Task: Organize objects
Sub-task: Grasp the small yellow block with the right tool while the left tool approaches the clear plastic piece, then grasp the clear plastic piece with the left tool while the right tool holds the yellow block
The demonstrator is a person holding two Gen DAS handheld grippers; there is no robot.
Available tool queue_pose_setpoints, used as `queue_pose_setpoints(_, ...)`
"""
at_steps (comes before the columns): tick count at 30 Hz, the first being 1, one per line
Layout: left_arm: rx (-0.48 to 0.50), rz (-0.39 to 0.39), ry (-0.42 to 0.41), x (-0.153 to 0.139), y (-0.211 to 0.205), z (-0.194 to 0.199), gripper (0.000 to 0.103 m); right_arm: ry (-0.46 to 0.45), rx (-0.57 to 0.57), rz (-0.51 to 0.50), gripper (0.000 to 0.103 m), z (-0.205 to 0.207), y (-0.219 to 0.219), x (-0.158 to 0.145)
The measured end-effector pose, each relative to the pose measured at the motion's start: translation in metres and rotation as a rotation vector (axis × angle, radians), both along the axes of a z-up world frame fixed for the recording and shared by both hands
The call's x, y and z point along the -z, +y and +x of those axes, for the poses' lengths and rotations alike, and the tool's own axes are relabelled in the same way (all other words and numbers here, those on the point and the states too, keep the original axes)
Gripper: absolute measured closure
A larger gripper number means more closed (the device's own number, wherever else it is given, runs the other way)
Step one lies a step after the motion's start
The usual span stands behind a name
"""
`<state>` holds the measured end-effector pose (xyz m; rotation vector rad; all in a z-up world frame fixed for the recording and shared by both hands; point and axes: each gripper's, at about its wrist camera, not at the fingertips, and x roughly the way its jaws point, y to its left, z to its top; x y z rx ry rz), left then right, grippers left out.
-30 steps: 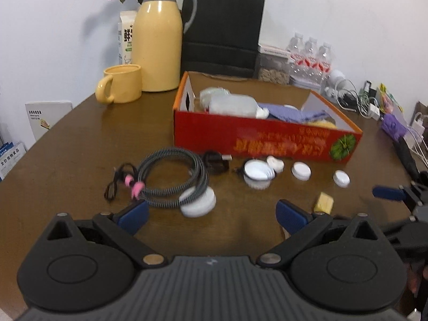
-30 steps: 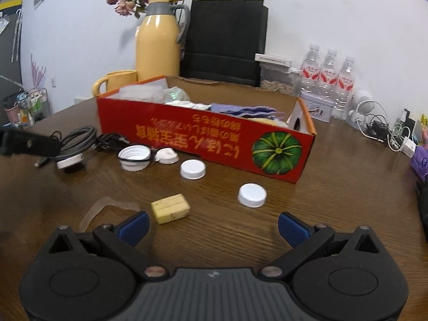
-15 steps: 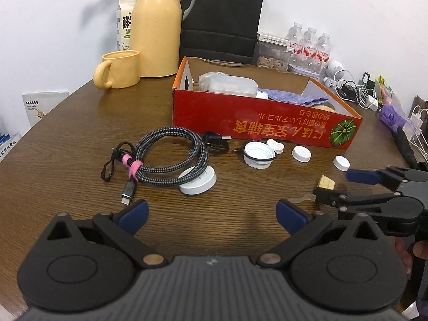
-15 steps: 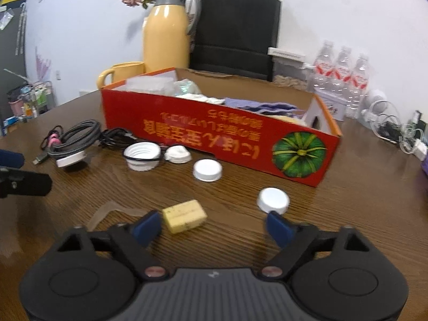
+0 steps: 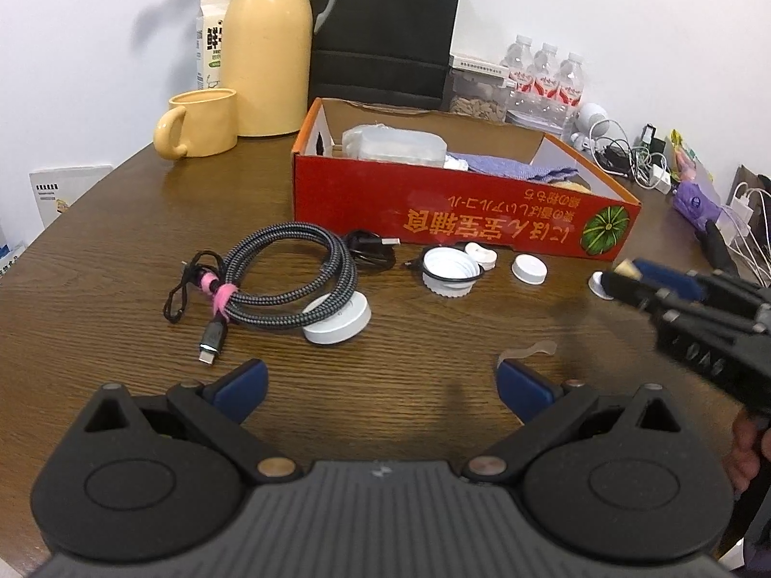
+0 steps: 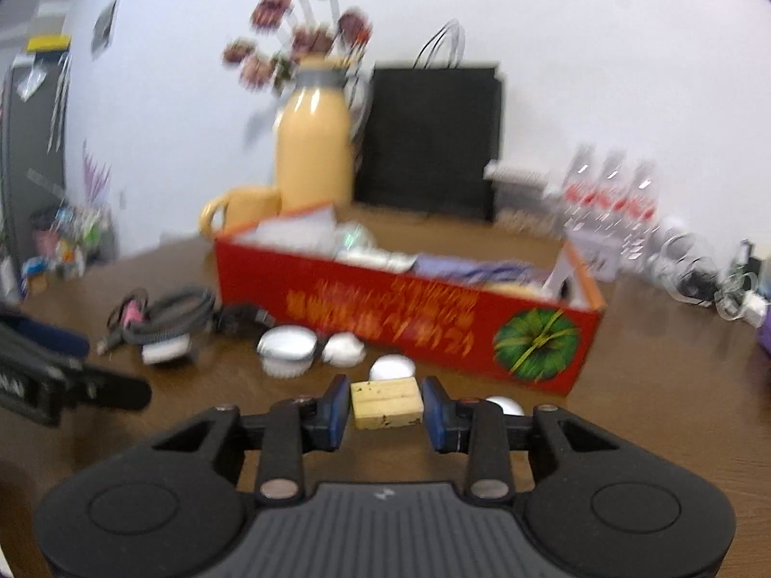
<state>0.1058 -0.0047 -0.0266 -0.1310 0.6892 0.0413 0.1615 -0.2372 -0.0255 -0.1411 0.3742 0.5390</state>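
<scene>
My right gripper (image 6: pixel 386 407) is shut on a small yellow eraser block (image 6: pixel 386 404) and holds it above the table in front of the red cardboard box (image 6: pixel 409 318). In the left wrist view the right gripper (image 5: pixel 621 279) shows at the right with the block (image 5: pixel 625 267) at its tips. My left gripper (image 5: pixel 380 378) is open and empty above the table. Ahead of it lie a coiled braided cable (image 5: pixel 289 279), a white round puck (image 5: pixel 337 320), a large white lid (image 5: pixel 450 269) and small white caps (image 5: pixel 529 268). The red box (image 5: pixel 458 221) holds plastic packs and a purple cloth.
A yellow jug (image 5: pixel 265 48), yellow mug (image 5: pixel 200 123) and black bag (image 5: pixel 380 29) stand behind the box. Water bottles (image 5: pixel 544 82) and tangled chargers (image 5: pixel 626 154) are at the back right. A clear plastic strip (image 5: pixel 525 351) lies near my left gripper.
My right gripper closed on the yellow block and lifted it off the table toward the box. My left gripper drew back a little and stayed open.
</scene>
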Motion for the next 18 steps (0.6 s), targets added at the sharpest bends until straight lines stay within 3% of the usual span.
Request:
queue_pose_setpoints(4,0.024,0.003,0.008,0.003,-0.007,0.003,0.000,-0.029,0.038,0.058,0.072,-0.002,-0.013,-0.004)
queue_pose_setpoints(11,0.084,0.015,-0.004,0.007,-0.025,0.013,0.000,-0.063,0.050,0.069,0.072,-0.006,-0.015,-0.006)
queue_pose_setpoints(18,0.146,0.047,-0.005,0.012,-0.048,0.024,0.026,-0.088,0.056,0.074,0.072,-0.011,-0.017,-0.006)
